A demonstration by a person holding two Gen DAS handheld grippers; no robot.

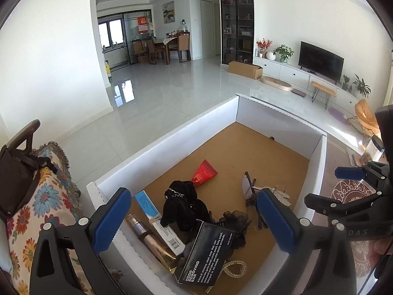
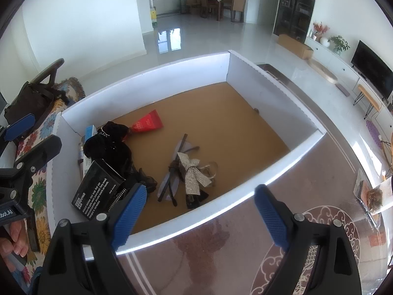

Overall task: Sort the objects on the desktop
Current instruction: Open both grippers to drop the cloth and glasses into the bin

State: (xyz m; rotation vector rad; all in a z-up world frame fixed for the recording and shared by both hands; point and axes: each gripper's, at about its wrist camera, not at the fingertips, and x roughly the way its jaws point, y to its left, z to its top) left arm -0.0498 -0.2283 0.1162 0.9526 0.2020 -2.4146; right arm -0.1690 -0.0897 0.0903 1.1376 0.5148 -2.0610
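Observation:
A white box (image 1: 172, 145) with a brown floor holds the sorted items. In it lie a red tube (image 1: 203, 173), a black velvet scrunchie (image 1: 183, 204), a black "odor removing bar" carton (image 1: 206, 253), a blue-white carton (image 1: 147, 202), a gold tube (image 1: 152, 241), glasses (image 2: 172, 172) and a rhinestone bow (image 2: 192, 174). My left gripper (image 1: 192, 221) hangs open above the box's near left corner, with nothing gripped. My right gripper (image 2: 200, 217) stands open over the box's (image 2: 147, 83) near wall, also holding nothing. Each gripper shows at the edge of the other's view.
The box sits on a glass table top with a round cloud pattern (image 2: 307, 245). A clear packet of dried stuff (image 2: 373, 196) lies at the table's right. A flowered throw (image 1: 49, 196) and a dark bag (image 1: 17, 172) are to the left of the box.

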